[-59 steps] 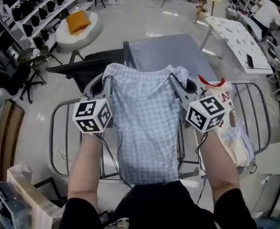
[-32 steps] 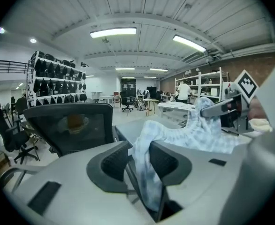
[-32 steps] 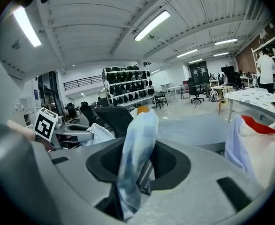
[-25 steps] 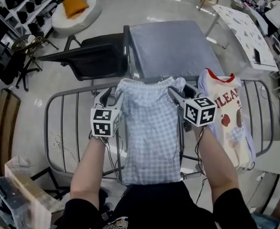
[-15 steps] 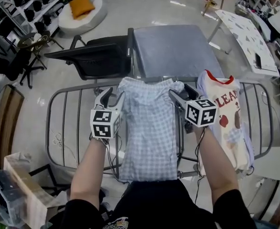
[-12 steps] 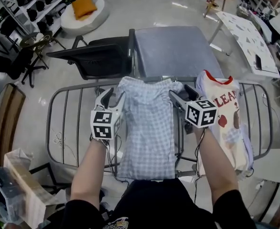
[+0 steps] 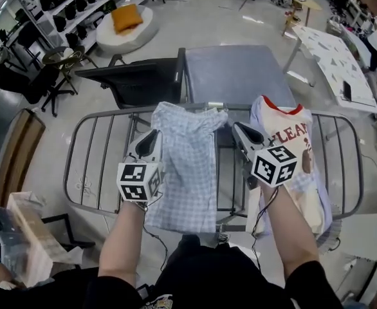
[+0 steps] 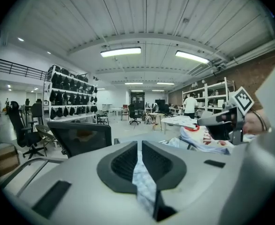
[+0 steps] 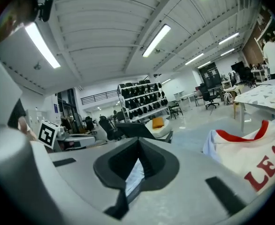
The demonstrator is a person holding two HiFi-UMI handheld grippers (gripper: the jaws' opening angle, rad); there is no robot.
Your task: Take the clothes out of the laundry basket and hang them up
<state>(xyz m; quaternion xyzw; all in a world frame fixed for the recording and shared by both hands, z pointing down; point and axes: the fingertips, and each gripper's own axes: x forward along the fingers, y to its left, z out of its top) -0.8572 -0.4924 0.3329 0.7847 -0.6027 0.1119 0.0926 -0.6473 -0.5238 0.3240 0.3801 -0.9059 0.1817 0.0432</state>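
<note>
**Nipping the shirt**

Just closed, my left claw point(image 7: 151, 136) and right claw point(image 7: 240, 129) are pinching the edges of the shirt point(image 7: 185, 166) (to tug it flat, I'd guess). It is lying draped over the rack point(image 7: 89, 153), beside a printed top point(image 7: 291, 140).

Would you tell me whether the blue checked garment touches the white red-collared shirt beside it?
Apart. The head view shows bare rack bars between the blue checked garment and the white red-collared shirt.
</note>
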